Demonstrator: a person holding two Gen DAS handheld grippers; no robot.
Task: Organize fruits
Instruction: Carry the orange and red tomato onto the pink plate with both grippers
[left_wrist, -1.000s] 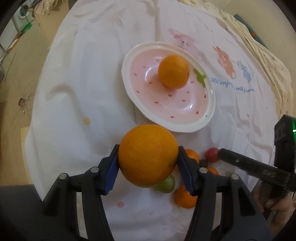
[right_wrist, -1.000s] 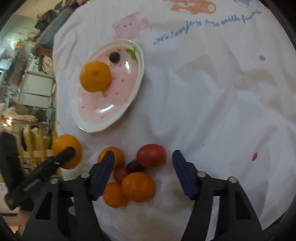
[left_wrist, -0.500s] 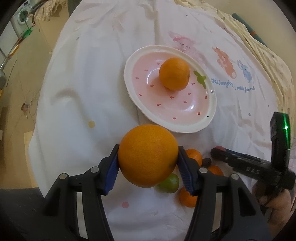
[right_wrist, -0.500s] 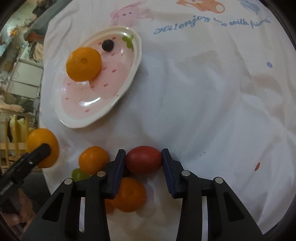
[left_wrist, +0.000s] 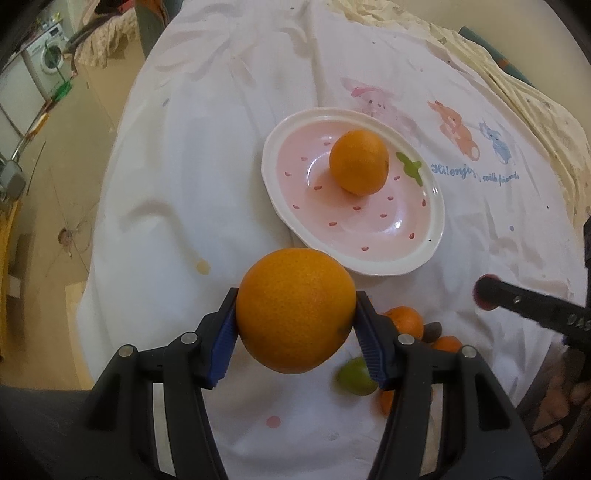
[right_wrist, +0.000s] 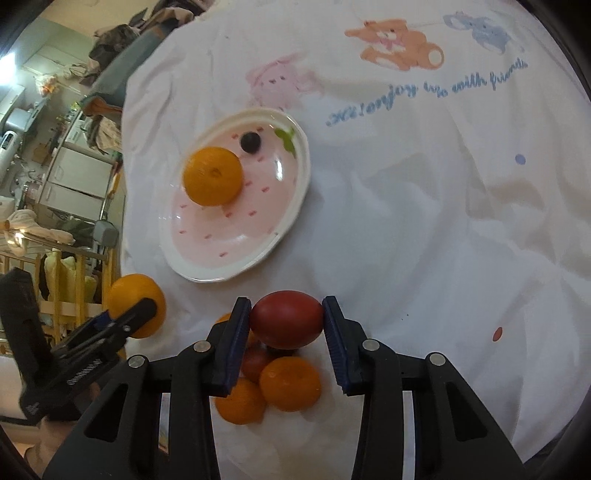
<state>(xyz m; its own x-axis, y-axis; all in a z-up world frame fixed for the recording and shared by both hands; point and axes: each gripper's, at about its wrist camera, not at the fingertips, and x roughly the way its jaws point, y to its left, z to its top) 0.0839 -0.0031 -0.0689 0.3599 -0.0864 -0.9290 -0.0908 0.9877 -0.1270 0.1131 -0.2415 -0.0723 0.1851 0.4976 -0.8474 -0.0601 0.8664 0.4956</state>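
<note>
White cloth covered the desk; left tongs gripped a large orange, right tongs clamped a red fruit near the pink plate.

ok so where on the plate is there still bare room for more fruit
The near half of the plate, below the orange and the dark berry, is bare. The far end is taken by those two. Off the plate, the fruit pile crowds the cloth near the claws.

Pink red-flecked plate; orange org, prob.
</note>
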